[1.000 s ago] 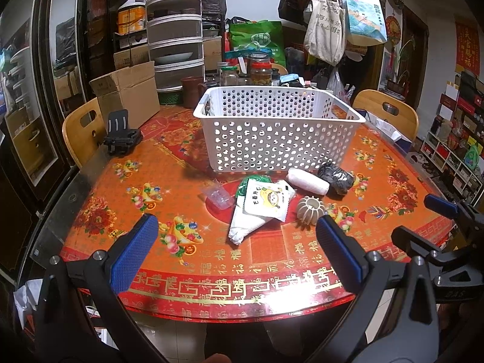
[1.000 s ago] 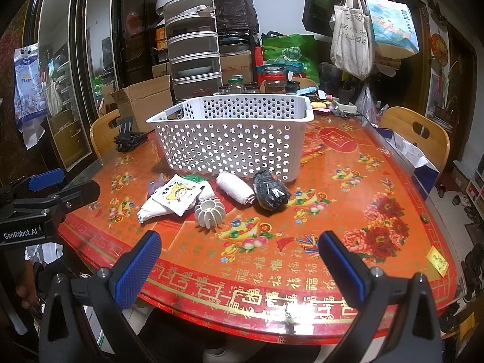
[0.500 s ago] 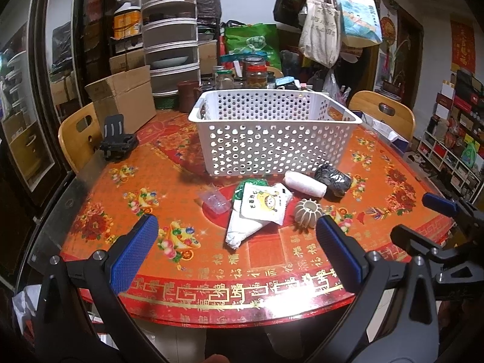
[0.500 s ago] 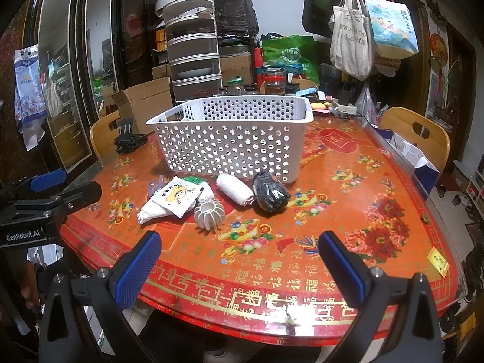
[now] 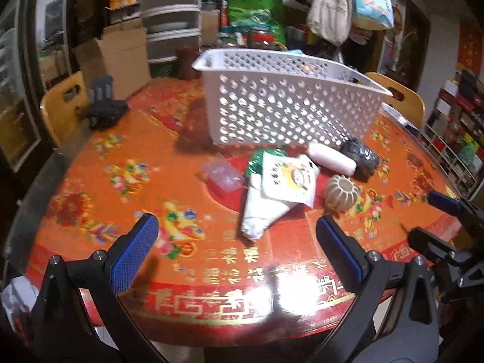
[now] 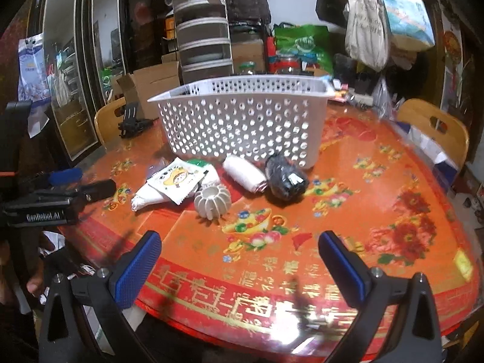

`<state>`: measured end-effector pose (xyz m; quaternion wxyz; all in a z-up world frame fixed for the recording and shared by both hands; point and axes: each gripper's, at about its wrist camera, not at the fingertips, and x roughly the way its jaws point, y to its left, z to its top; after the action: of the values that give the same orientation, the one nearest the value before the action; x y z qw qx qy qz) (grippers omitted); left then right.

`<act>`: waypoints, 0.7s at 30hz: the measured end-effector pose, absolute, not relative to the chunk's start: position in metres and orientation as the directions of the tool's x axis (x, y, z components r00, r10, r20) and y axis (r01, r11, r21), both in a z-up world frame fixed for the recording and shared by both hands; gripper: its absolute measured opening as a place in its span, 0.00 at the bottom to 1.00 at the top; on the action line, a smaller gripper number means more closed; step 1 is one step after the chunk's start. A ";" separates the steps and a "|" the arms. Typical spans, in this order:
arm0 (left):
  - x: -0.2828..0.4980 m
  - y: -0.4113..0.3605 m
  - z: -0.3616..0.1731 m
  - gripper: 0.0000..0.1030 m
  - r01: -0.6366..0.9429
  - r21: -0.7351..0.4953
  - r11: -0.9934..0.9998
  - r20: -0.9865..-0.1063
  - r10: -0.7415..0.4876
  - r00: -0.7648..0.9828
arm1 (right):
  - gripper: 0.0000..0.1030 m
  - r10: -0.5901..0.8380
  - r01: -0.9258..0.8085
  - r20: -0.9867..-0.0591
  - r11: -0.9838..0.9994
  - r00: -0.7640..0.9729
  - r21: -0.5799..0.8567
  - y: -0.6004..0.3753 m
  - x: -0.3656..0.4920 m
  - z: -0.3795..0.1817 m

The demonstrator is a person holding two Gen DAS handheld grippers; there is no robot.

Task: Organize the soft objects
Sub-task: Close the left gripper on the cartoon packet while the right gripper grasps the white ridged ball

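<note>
Left wrist view: soft items are seen mid-frame above the spread, empty left hand-held gripper [image 5: 236, 242]: white pouch [image 5: 263, 208], sachet [image 5: 287, 178], white roll [image 5: 331, 158], below the basket [image 5: 287, 106].

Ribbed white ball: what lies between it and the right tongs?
Only bare patterned tablecloth in the right wrist view; nothing lies between the open right tongs and the ribbed white ball.

White perforated basket [image 5: 284, 103], red-orange floral table [image 5: 121, 211], black bundle [image 6: 286, 178], blue-padded fingers [image 6: 136, 266].
</note>
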<state>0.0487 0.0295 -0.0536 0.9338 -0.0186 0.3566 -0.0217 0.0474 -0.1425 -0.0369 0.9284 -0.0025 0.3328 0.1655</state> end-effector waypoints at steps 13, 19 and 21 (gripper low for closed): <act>0.086 0.008 -0.087 0.93 0.119 -0.003 0.993 -0.687 -0.089 0.721 | 0.78 0.356 -0.369 -0.649 0.921 0.673 0.123 -0.116 0.090 -0.061; 0.102 0.000 -0.088 0.84 0.148 0.016 0.989 -0.696 -0.095 0.712 | 0.68 0.379 -0.395 -0.665 0.909 0.643 0.137 -0.105 0.106 -0.064; 0.106 0.000 -0.091 0.82 0.154 0.014 0.988 -0.702 -0.100 0.705 | 0.64 0.391 -0.409 -0.675 0.901 0.626 0.143 -0.101 0.112 -0.067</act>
<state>0.1056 -0.0004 -0.0913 0.9226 0.0356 0.3780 -0.0688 0.1120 -0.1012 -0.0665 0.9016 -0.0118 0.3712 0.2218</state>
